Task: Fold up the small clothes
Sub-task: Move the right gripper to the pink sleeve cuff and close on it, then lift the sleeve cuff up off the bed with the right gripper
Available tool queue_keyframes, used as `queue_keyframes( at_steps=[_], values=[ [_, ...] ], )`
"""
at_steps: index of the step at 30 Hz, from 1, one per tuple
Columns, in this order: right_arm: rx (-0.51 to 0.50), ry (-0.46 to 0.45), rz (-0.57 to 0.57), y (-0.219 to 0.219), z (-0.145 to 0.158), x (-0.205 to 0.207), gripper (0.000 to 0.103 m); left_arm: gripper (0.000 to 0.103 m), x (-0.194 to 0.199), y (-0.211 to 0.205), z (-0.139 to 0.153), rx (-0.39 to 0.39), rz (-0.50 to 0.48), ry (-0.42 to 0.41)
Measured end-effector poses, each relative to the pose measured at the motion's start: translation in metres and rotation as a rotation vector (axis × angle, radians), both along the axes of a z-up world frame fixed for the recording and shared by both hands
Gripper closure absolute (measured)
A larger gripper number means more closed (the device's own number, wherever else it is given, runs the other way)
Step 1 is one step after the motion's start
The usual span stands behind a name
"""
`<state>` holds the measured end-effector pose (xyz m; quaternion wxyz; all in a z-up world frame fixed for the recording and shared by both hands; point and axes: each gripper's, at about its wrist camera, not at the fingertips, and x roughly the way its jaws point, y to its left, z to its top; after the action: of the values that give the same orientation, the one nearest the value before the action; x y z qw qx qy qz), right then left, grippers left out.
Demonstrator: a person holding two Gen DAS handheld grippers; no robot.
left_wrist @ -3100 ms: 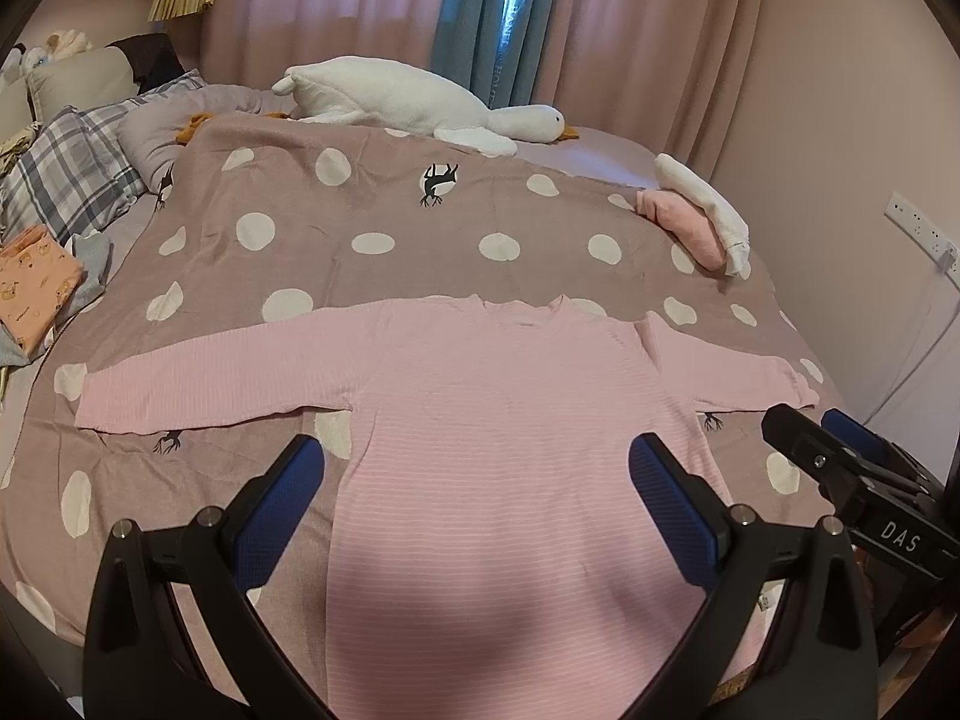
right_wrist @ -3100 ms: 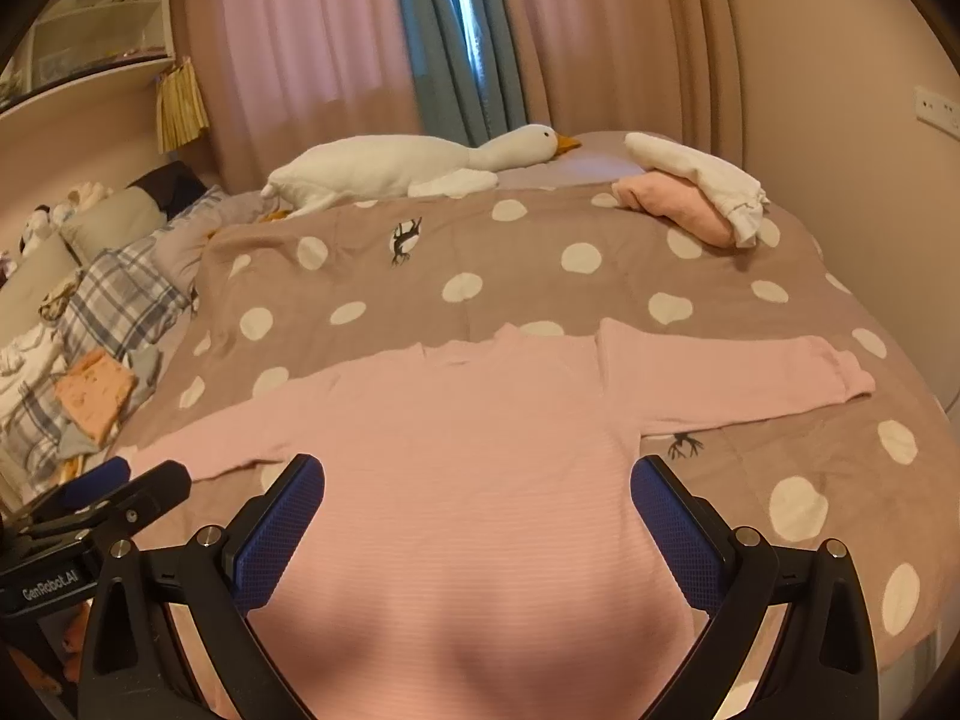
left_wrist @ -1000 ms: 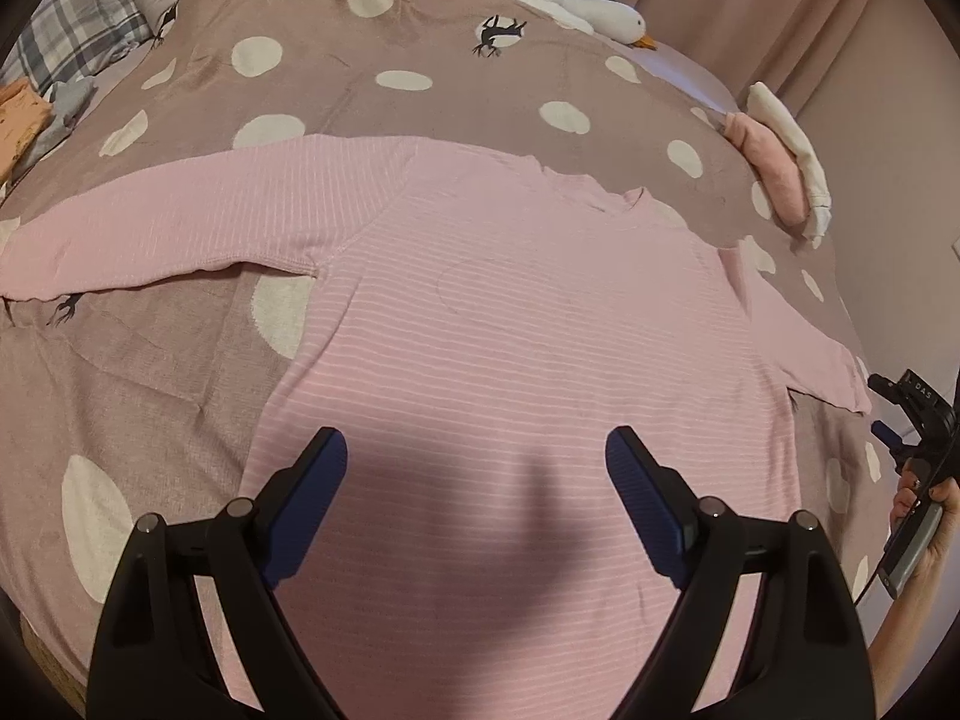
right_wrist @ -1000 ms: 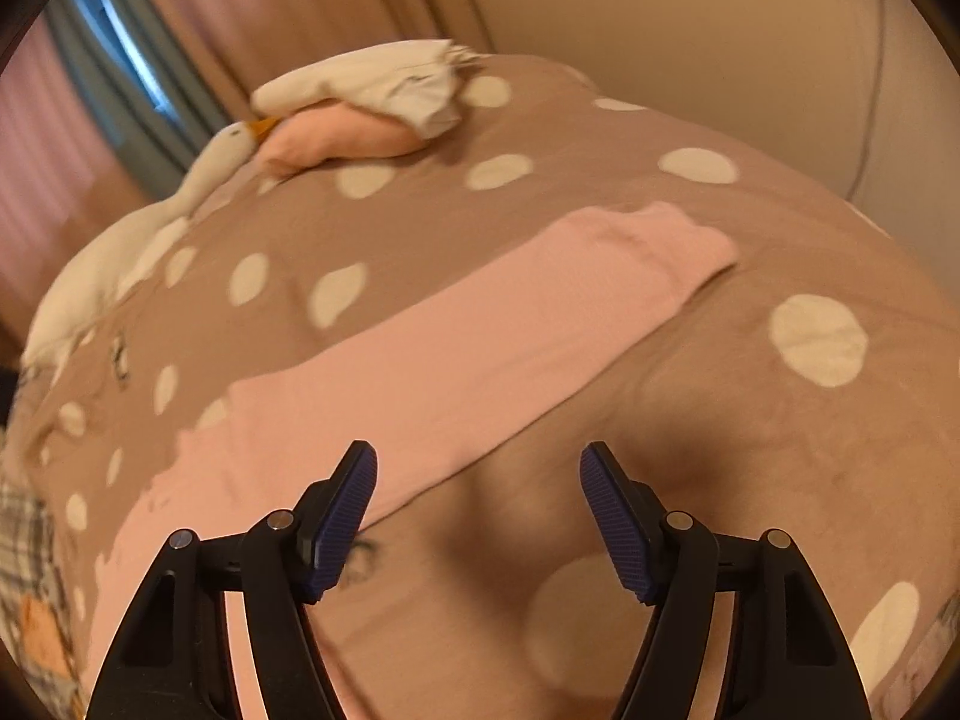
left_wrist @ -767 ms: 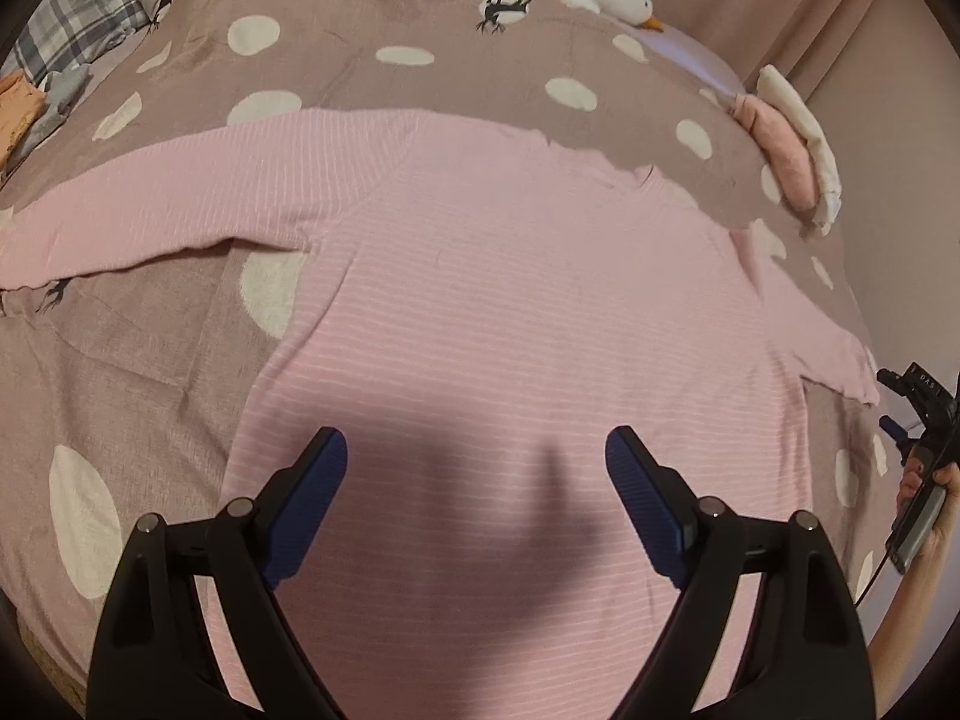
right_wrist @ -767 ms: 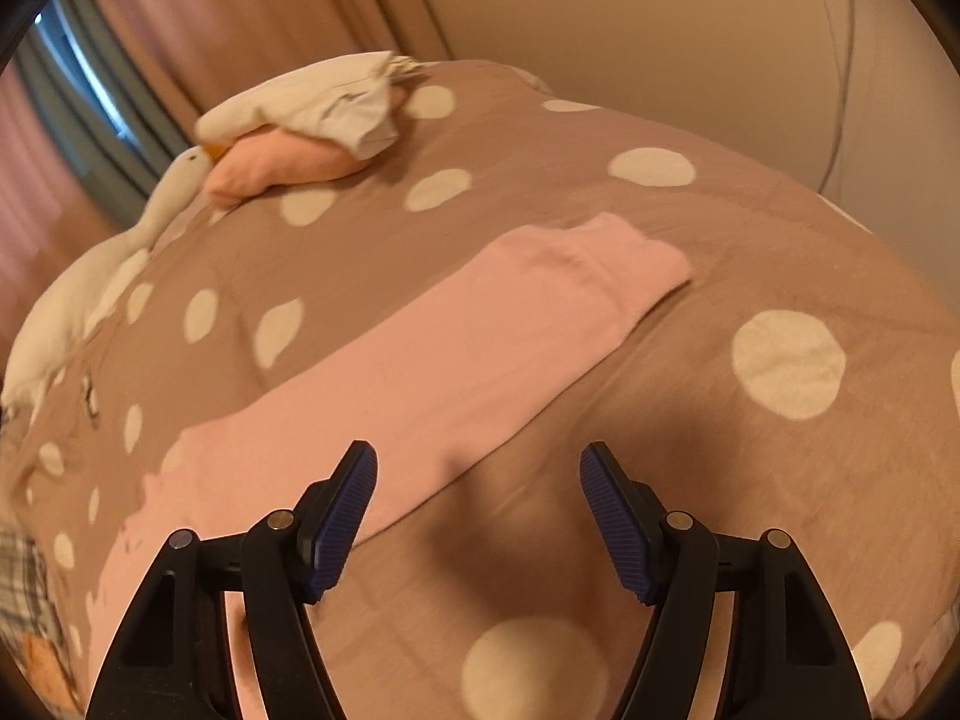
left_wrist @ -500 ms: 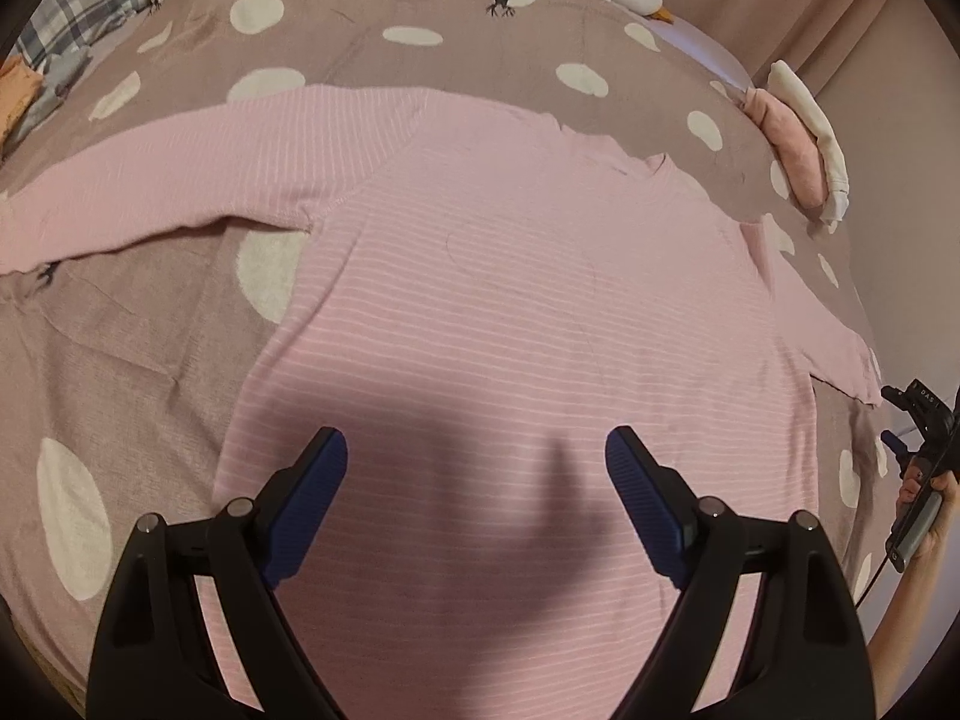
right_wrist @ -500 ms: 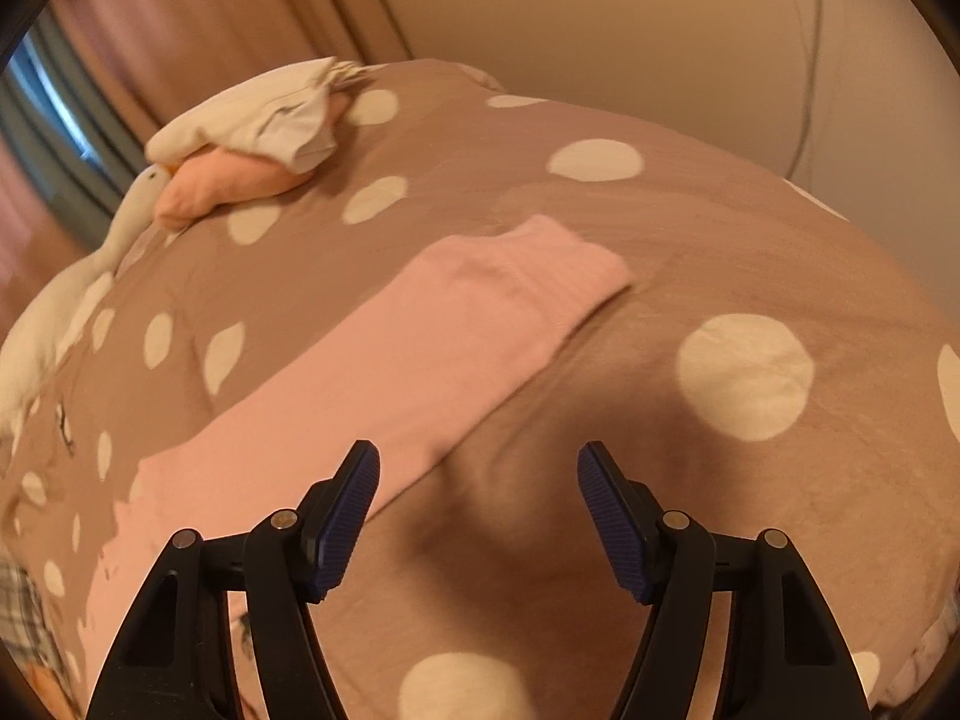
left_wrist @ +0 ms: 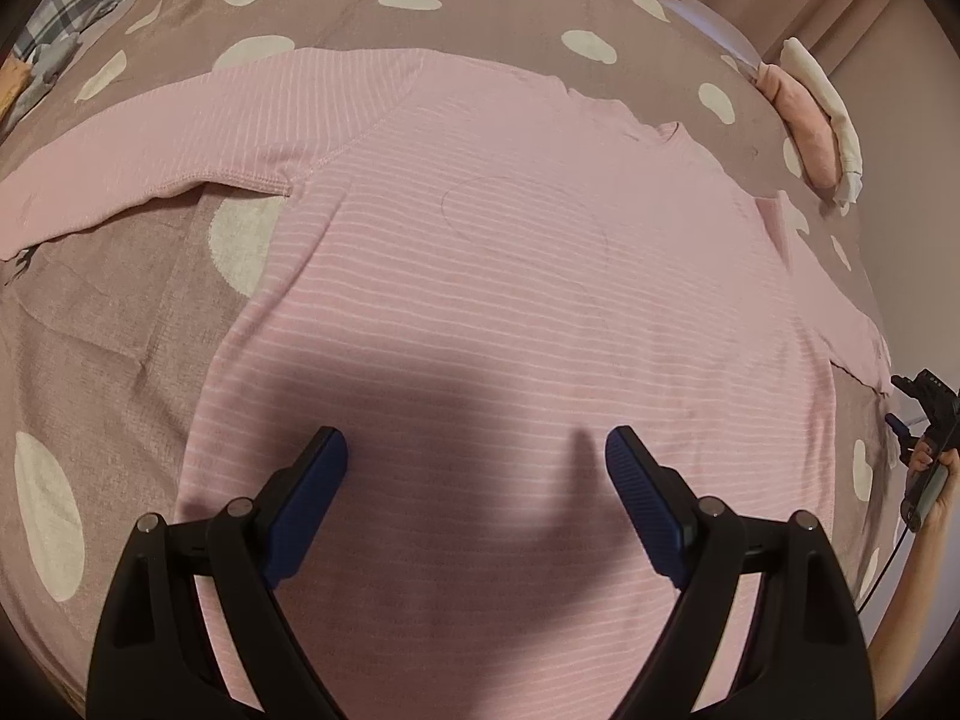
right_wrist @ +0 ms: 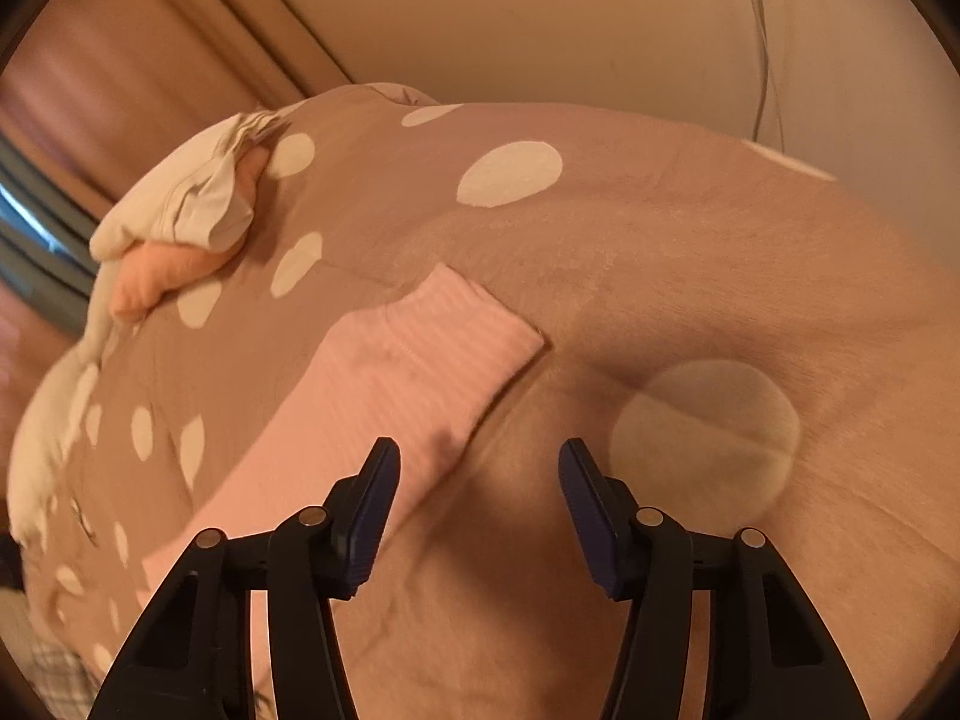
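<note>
Lying flat and unfolded on the polka-dot blanket (left_wrist: 120, 324), the pink striped top (left_wrist: 510, 300) is catalogued with both sleeves spread outward; no fold is made yet. Left gripper (left_wrist: 477, 468): held wide open above the hem, nothing gripped. Right gripper (right_wrist: 479, 468): jaws closing, nothing yet between them, sleeve cuff (right_wrist: 444, 336) just ahead. Folded garments (right_wrist: 180, 234), judged finished, are stacked near the bed's far edge.

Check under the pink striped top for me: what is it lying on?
The pink striped top lies flat on the brown spotted blanket, whose dots show around it. Anything beneath the top itself is covered.
</note>
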<state>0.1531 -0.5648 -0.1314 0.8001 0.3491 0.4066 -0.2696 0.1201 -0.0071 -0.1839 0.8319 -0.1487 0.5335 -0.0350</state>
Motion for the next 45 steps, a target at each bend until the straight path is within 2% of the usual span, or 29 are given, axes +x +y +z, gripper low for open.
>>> queue_keyframes(
  at_steps=[3,6,8,9,10,11,14,18,23,28,34,45],
  values=[
    [0.048,-0.024,0.0,-0.004,-0.008,0.009,0.049,0.015,0.001,-0.001,-0.001,0.006,0.001,-0.002],
    [0.034,-0.013,0.002,-0.004,-0.013,0.02,0.053,0.015,0.002,-0.001,-0.001,0.013,0.0,-0.004],
    [0.006,-0.003,0.01,-0.004,-0.015,0.029,0.064,0.015,0.002,-0.001,-0.001,0.012,0.0,-0.006],
    [-0.005,0.007,0.01,-0.005,-0.016,0.03,0.071,0.015,0.004,-0.003,-0.002,0.012,0.001,-0.006],
    [-0.031,0.025,0.005,-0.005,-0.017,0.031,0.084,0.015,0.005,-0.003,-0.002,0.011,0.003,-0.006],
    [-0.062,0.038,-0.005,-0.005,-0.017,0.032,0.089,0.015,0.006,-0.003,-0.002,0.009,0.005,-0.005],
    [-0.081,0.03,-0.008,-0.002,-0.012,0.031,0.095,0.015,0.006,-0.001,0.002,-0.01,0.008,-0.008],
    [-0.179,0.015,0.023,0.009,0.02,0.033,0.096,0.015,0.004,0.006,0.012,-0.026,0.015,-0.03],
    [-0.308,-0.058,0.039,0.025,0.08,0.03,0.096,0.015,-0.002,0.02,0.027,-0.045,0.049,-0.069],
    [-0.396,-0.117,0.114,0.059,0.122,0.032,0.096,0.015,-0.009,0.031,0.04,-0.037,0.078,-0.102],
    [-0.428,-0.213,0.228,0.107,0.155,0.045,0.096,0.015,-0.013,0.038,0.054,-0.036,0.097,-0.137],
    [-0.498,-0.318,0.489,0.206,0.186,0.062,0.096,0.015,-0.022,0.054,0.075,0.006,0.138,-0.199]
  ],
)
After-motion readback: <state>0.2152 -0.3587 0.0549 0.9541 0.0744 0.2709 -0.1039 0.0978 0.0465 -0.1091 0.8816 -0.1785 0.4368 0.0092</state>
